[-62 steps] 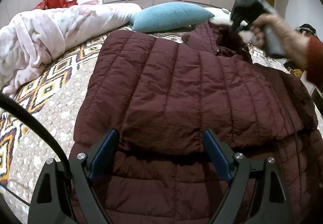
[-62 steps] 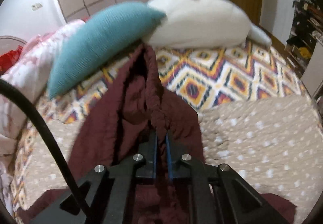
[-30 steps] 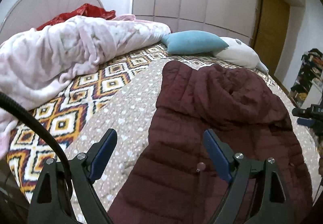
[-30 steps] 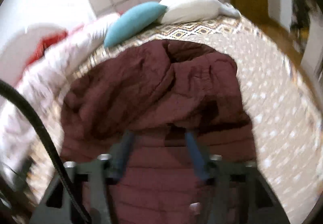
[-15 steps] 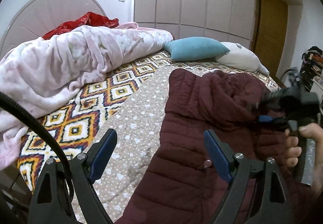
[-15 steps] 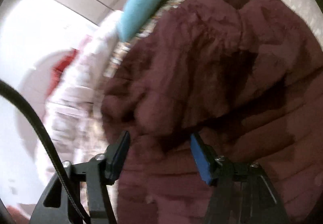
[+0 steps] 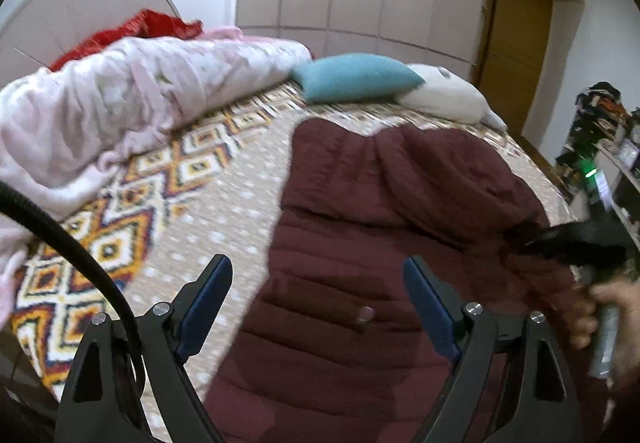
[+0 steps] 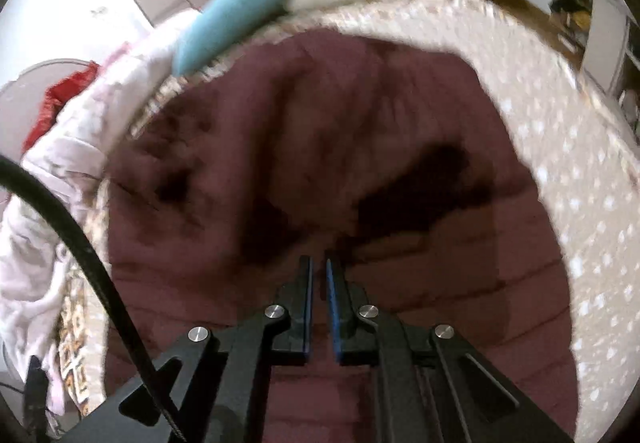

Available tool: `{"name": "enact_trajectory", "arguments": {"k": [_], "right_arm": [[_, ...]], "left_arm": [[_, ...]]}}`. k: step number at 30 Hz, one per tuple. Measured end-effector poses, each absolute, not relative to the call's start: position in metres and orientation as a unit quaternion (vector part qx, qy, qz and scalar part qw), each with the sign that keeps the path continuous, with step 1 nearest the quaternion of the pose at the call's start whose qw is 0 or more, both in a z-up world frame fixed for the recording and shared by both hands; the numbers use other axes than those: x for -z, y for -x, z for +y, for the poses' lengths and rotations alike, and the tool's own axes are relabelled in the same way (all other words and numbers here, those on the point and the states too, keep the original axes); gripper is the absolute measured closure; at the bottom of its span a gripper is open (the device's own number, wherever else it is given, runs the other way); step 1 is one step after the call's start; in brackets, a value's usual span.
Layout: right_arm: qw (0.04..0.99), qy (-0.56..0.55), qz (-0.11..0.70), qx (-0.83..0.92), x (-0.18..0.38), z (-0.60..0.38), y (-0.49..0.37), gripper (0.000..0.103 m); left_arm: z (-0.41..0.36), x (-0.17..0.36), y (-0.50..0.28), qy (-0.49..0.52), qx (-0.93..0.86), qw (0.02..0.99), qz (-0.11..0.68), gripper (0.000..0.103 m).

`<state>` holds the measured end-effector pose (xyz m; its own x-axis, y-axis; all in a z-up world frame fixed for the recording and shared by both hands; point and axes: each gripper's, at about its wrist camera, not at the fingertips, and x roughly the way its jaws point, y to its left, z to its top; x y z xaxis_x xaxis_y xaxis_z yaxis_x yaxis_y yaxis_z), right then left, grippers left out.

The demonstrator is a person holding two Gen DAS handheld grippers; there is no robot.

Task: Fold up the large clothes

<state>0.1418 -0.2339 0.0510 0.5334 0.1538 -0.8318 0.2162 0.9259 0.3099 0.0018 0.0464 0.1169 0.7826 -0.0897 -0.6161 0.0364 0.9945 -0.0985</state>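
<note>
A dark maroon quilted jacket (image 7: 392,211) lies spread on the bed, its upper part folded down over the body. My left gripper (image 7: 318,275) is open and empty, hovering over the jacket's near left edge. My right gripper (image 8: 319,267) has its jaws nearly closed on a fold of the jacket (image 8: 320,147) near its middle right. It also shows in the left wrist view (image 7: 560,243), held by a hand at the jacket's right side. Whether fabric sits between the pads is blurred but appears so.
The bed has a beige dotted and diamond-patterned cover (image 7: 168,179). A pink rumpled duvet (image 7: 120,95) lies at the left, a teal pillow (image 7: 356,77) and white pillow (image 7: 448,95) at the head. Shelves with clutter (image 7: 600,131) stand at the right.
My right gripper was open over the jacket and has shut on a fold at its right side. The left gripper has stayed open and shifted slightly.
</note>
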Motion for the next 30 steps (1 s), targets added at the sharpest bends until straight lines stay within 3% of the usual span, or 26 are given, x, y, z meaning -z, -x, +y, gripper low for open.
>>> {"name": "enact_trajectory", "arguments": {"k": [4, 14, 20, 28, 30], "right_arm": [[0.827, -0.274, 0.491, -0.014, -0.021, -0.260, -0.136, 0.094], [0.871, -0.272, 0.375, -0.167, -0.114, -0.225, -0.128, 0.094], [0.820, -0.310, 0.434, -0.206, -0.065, -0.189, -0.189, 0.094], [0.749, -0.411, 0.480, -0.202, 0.009, -0.212, -0.228, 0.094], [0.736, -0.430, 0.475, -0.218, 0.012, -0.215, -0.224, 0.086]], "left_arm": [[0.033, -0.115, -0.004, 0.006, 0.029, 0.944, 0.328, 0.017], [0.041, -0.106, -0.025, 0.001, -0.003, 0.933, 0.359, 0.017], [0.041, -0.091, -0.030, 0.002, -0.004, 0.923, 0.384, 0.017], [0.045, -0.077, -0.035, 0.005, -0.004, 0.915, 0.402, 0.017], [0.045, -0.076, -0.033, 0.003, -0.006, 0.916, 0.401, 0.017]]}}
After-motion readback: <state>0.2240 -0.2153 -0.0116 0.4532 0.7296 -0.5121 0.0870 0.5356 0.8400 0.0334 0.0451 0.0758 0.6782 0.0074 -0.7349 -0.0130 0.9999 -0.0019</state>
